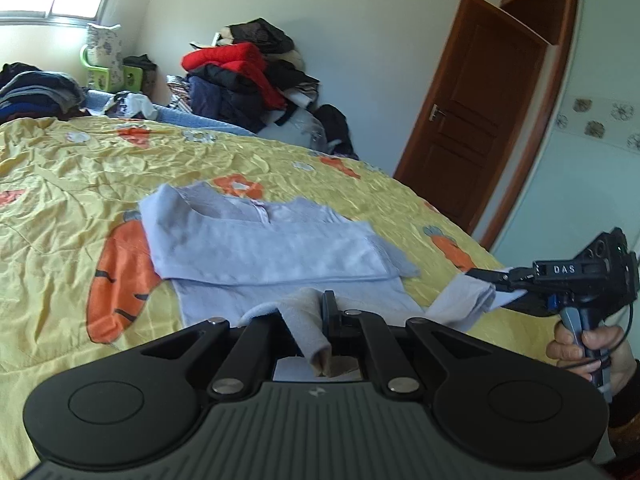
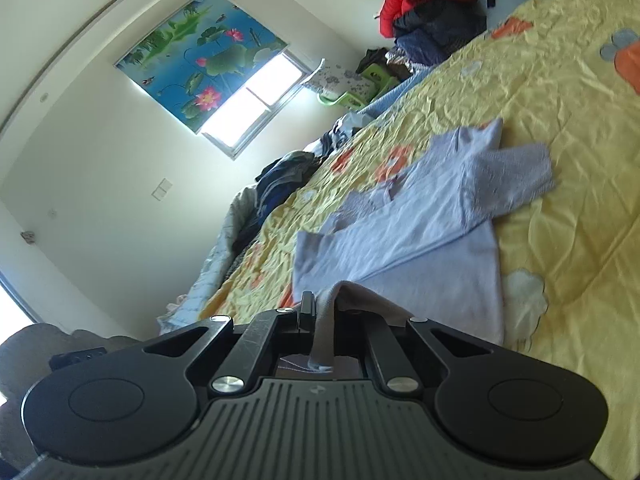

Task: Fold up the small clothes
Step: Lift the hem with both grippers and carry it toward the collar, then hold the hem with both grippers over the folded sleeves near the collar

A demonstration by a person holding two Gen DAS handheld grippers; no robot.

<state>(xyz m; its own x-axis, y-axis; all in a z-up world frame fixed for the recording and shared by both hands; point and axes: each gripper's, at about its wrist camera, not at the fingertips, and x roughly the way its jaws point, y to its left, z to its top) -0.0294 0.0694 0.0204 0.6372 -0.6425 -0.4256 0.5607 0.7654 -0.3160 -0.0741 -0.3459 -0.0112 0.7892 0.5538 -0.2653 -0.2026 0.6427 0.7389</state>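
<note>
A small pale lilac top (image 1: 272,248) lies on the yellow bedspread (image 1: 60,184), its sleeves folded across the body. My left gripper (image 1: 316,312) is shut on the near hem at its left corner, with cloth bunched between the fingers. My right gripper (image 1: 500,280) shows at the right of the left wrist view, shut on the hem's other corner and lifting it a little. In the right wrist view the top (image 2: 420,232) stretches away from my right gripper (image 2: 324,312), which pinches a fold of the hem.
Piles of dark and red clothes (image 1: 240,76) stand at the far side of the bed, with another pile (image 1: 36,88) at the far left. A brown door (image 1: 476,104) and a wardrobe (image 1: 592,128) are to the right. The bedspread (image 2: 560,100) has orange carrot prints.
</note>
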